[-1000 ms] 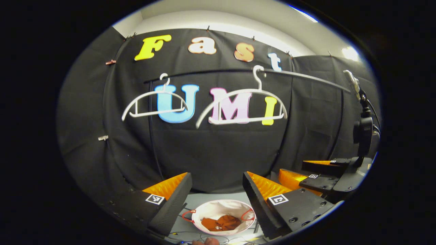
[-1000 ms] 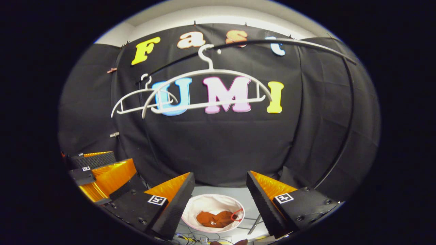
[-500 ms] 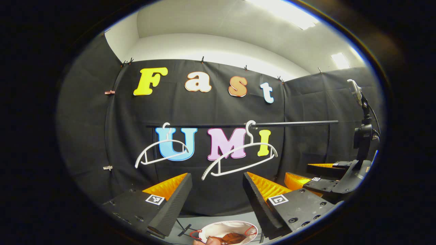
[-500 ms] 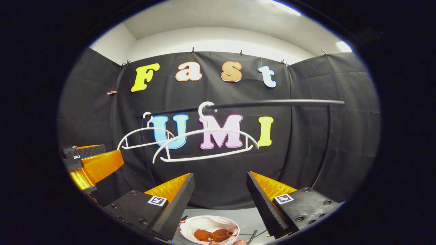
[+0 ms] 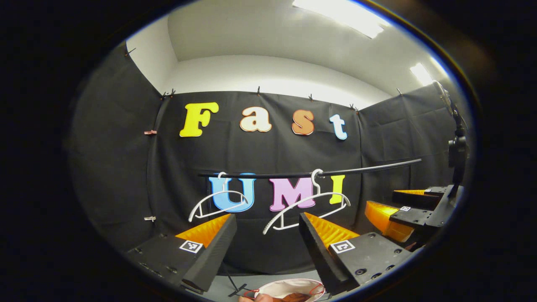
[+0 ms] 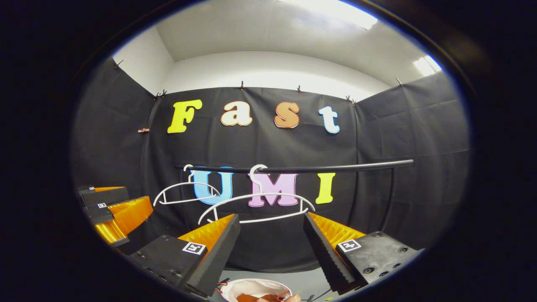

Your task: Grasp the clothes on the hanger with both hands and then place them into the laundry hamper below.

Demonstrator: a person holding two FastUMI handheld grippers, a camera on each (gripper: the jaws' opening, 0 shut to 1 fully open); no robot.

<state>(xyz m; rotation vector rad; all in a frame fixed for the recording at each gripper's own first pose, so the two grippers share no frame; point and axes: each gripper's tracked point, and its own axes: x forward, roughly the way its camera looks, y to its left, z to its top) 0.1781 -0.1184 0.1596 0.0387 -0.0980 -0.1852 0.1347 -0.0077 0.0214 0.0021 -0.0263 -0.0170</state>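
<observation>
Both raised since a moment ago: left tool (image 5: 267,235) and right tool (image 6: 272,237) released, hangers (image 6: 256,207) bare ahead, clothes (image 5: 295,297) in hamper (image 5: 289,288) below; task seems done.

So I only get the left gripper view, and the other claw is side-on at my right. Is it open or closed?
Observer: Open. In the right gripper view, the right claw has its two fingers wide apart, gripping nothing.
Visitor: And how does my claw look from there?
Observer: The left claw sits side-on at that view's left edge, holding nothing.
Visitor: And where does the rail end?
Observer: The rail bends down into a post at its right end.
</observation>
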